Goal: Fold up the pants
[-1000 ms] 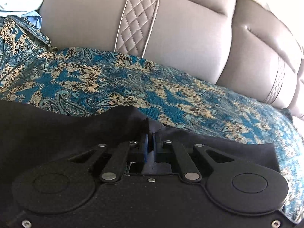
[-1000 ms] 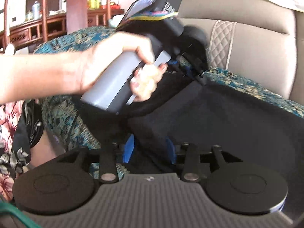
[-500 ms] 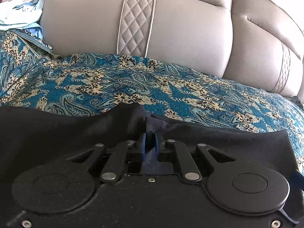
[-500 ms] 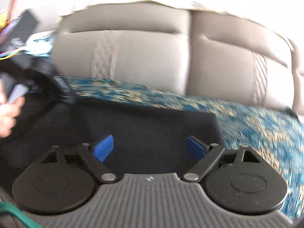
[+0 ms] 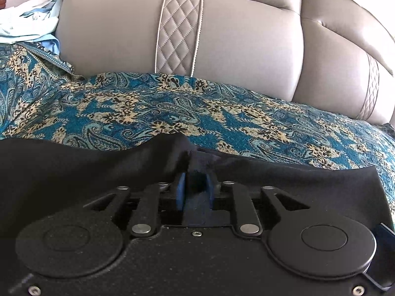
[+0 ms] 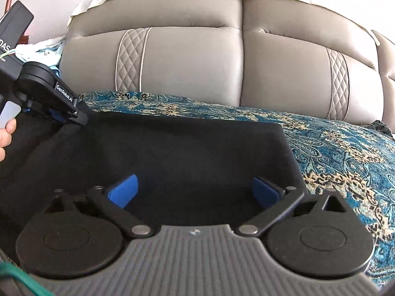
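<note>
Black pants (image 5: pixel 74 167) lie flat on a sofa seat under a blue paisley cover (image 5: pixel 172 108). My left gripper (image 5: pixel 195 188) sits at their far edge. Its jaws are opening, and a raised fold of the black cloth stands loosely between the blue pads. In the right wrist view the pants (image 6: pixel 185 148) spread as a flat dark rectangle, with the left gripper (image 6: pixel 74 113) at their far left corner, held by a person's hand (image 6: pixel 6 135). My right gripper (image 6: pixel 195 190) hangs over the near part of the pants, jaws spread wide, and the pads grip nothing.
The grey quilted sofa backrest (image 6: pixel 197 61) rises just behind the pants. A pile of light blue clothes (image 5: pixel 29 24) lies at the far left of the seat. The paisley cover (image 6: pixel 345 153) stretches away to the right of the pants.
The left jaws have parted from tightly pinching the fold. The right gripper swung right, away from the person's hand to face the backrest, and its jaws spread wide.
</note>
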